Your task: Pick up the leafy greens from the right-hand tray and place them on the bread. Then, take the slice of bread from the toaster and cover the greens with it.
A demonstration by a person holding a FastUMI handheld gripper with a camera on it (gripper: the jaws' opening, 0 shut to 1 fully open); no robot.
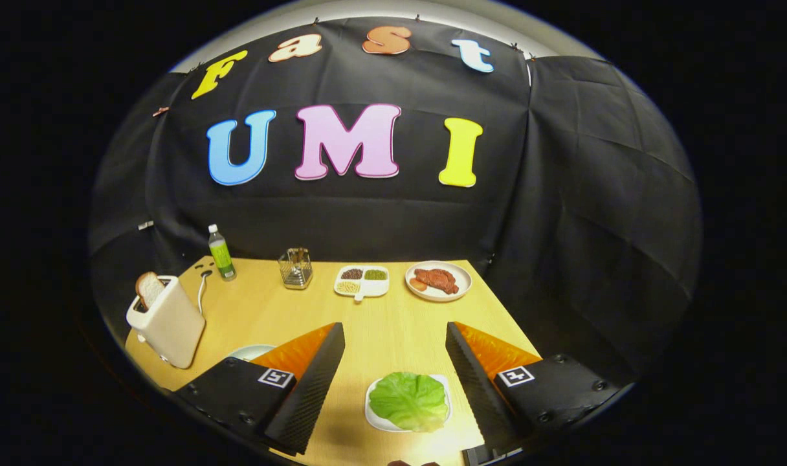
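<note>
Gripper (395, 336) spread wide, holding nothing. Greens (410, 400) on tray (375, 419) between fingers. Bread (150, 288) upright in toaster (169, 329), far left.

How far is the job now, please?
Nothing looks done yet. The leafy greens lie on their tray, between the open tongs, which hold nothing. Left: move the greens onto the bread, then cover them with the slice of bread standing in the toaster.

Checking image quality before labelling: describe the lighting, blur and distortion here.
Gripper view: even light, sharp across the table; fisheye bends the table's edges and leans the toaster; soft shadow beside the toaster; no glare on the lettuce, between the open claw's fingers.
</note>
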